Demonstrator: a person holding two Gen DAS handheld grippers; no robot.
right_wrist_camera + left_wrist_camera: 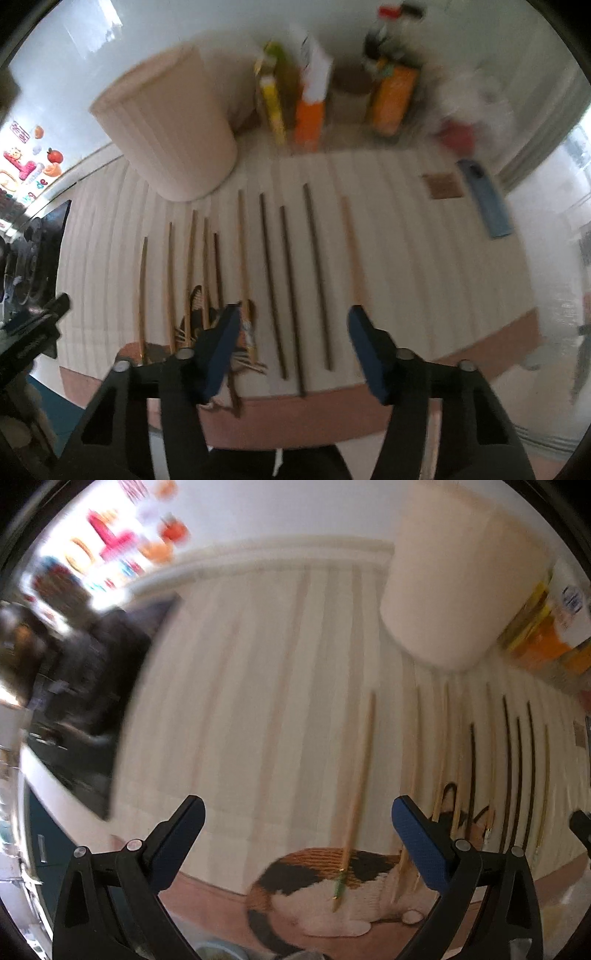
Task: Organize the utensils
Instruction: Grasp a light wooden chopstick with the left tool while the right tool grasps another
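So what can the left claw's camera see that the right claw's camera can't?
Only the left view shows the whole cat picture on the mat and the left claw, open and empty. Only the right view shows the blue case, the orange carton and the right claw, open. Both show the beige cup and the chopsticks.

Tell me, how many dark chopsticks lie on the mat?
4 on the striped mat: a short one beside the right gripper's left finger, its end hidden, and three longer ones ahead between the fingers.
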